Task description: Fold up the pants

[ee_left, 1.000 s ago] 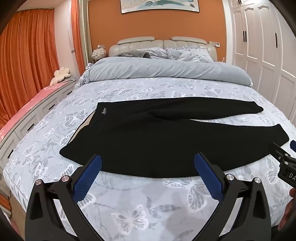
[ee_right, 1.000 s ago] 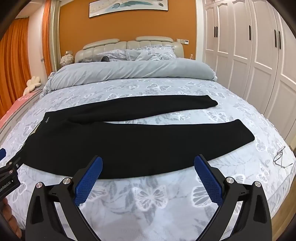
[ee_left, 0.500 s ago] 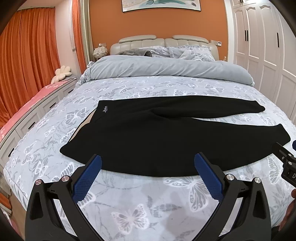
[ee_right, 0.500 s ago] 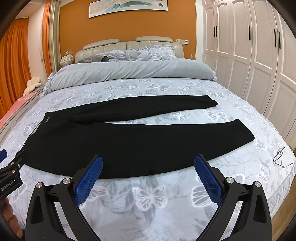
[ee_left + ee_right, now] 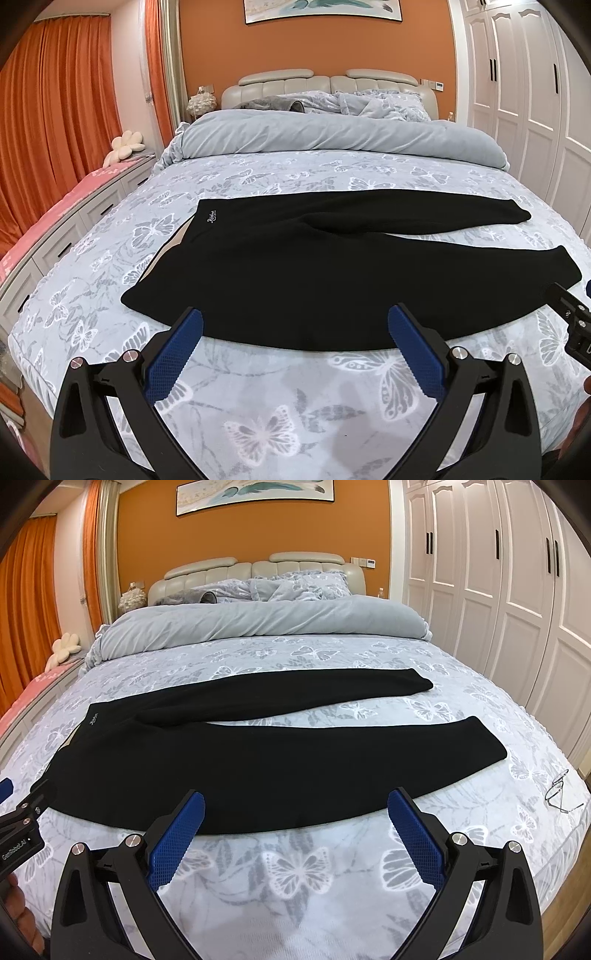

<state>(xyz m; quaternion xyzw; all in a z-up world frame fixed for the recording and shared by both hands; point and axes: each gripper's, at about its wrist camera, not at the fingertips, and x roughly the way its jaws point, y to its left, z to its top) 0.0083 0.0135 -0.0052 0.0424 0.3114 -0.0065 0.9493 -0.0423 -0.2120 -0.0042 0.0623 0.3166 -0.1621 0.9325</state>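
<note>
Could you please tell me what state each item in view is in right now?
Black pants: spread flat on the bed, unfolded, legs apart.
Left claw: open, holding nothing, just short of the pants' near edge.
Right claw: open, holding nothing, likewise at the near edge.
Glasses: lying on the bed beyond the near leg's cuff.
Duvet: bunched toward the headboard.
Wardrobe doors: shut.

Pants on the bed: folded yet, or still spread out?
Spread out. The black pants lie flat on the bed, both legs apart and full length, no fold visible.
</note>
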